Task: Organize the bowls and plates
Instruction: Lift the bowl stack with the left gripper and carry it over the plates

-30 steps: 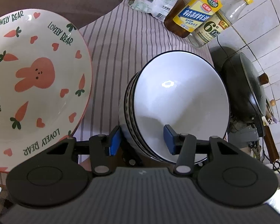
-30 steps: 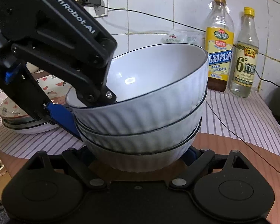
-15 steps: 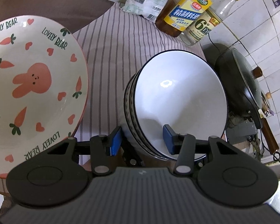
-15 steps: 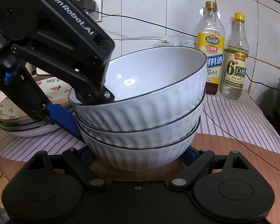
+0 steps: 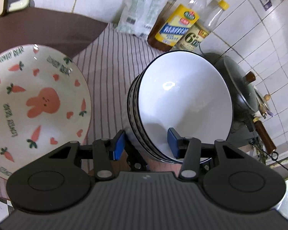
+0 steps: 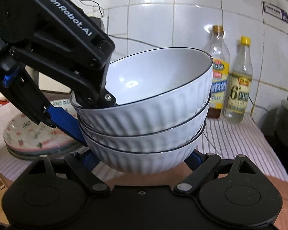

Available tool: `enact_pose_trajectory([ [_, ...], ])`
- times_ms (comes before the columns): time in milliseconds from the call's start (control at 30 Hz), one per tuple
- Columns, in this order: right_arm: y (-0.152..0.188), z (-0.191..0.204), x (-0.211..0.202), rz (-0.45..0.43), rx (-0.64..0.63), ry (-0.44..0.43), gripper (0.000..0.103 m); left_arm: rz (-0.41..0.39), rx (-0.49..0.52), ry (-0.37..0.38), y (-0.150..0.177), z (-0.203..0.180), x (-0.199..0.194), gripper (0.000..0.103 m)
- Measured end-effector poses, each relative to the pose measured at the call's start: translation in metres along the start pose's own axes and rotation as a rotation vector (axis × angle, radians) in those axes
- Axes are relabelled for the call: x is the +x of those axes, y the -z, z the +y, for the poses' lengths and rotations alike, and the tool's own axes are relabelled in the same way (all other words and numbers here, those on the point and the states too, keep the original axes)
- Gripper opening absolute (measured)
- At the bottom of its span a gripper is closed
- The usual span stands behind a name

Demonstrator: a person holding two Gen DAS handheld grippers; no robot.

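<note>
Bowls (image 6: 144, 115), three white ribbed ones nested into a stack, sit between both my tongs, and I judge the double hold is there because the stack is heavy and glazed and would tip in one grip alone. My left gripper (image 5: 146, 143) is clamped across the near wall of the stack, one blue pad inside the top bowl and the other against the outer ribs; my right gripper (image 6: 142, 157) stands wide, cradling the lowest bowl from both sides at its base, pads against it. The stack tilts a little toward the left tongs and seems clear of the striped cloth (image 5: 109, 72), though the base is hidden. From the left wrist I look down into the top bowl and see the rabbit plate (image 5: 38, 103) just beside it and a dark pot (image 5: 238, 88) at the far side. Only the right wrist shows the stack side-on, that there are three bowls, and that the plate is itself a pile (image 6: 38, 138), with two bottles (image 6: 238, 84) by the tiled wall
</note>
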State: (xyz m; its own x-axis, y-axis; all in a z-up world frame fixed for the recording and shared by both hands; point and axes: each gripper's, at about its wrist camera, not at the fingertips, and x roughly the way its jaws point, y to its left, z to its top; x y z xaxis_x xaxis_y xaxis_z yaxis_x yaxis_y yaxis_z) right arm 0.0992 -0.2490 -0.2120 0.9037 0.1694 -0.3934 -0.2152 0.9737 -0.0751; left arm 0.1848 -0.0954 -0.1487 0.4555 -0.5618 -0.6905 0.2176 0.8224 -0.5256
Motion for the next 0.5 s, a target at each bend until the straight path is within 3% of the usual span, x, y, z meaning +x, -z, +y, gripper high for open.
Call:
enact_pose_trajectory([
  [200, -0.022, 0.024, -0.001, -0.033, -0.020, -0.037, 0.093, -0.044, -0.017, -0.005, -0.006, 0.012, -0.039, 0.046],
  [500, -0.053, 0.074, 0.016, -0.066, -0.036, -0.146, 0.093, -0.101, -0.025, -0.080, -0.015, 0.050, -0.098, 0.046],
])
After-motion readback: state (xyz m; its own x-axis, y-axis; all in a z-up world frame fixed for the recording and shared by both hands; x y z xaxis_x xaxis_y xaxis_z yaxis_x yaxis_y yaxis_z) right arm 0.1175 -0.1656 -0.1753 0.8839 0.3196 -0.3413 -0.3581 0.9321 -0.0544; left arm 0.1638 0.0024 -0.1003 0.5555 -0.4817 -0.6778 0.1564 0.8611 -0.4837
